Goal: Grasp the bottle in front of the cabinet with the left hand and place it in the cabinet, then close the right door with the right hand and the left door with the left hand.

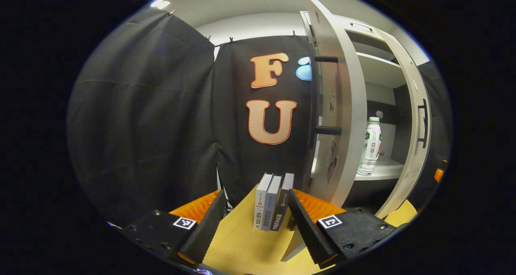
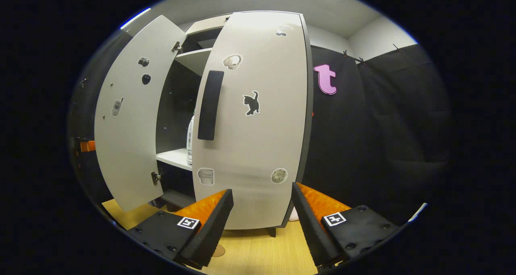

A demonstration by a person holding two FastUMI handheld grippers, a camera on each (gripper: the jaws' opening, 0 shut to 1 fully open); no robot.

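A white bottle (image 1: pixel 371 146) with a green label stands upright on a cabinet shelf (image 1: pixel 383 171); in the right gripper view only a sliver of the bottle (image 2: pixel 190 142) shows past the door edge. The left door (image 1: pixel 336 105) stands wide open, edge-on, with its dark handle (image 1: pixel 322 93) facing left. The right door (image 2: pixel 254 117) is swung partly across the opening, its dark handle (image 2: pixel 210 105) toward me. My right gripper (image 2: pixel 262 210) is open, close in front of that door's lower outer face. My left gripper (image 1: pixel 256 222) is open and holds nothing, left of the cabinet.
Three books (image 1: pixel 272 202) stand upright on the wooden table (image 1: pixel 242 246) just ahead of the left gripper's fingers. The open left door (image 2: pixel 125 117) juts out over the table. Black cloth walls close in behind and beside the cabinet.
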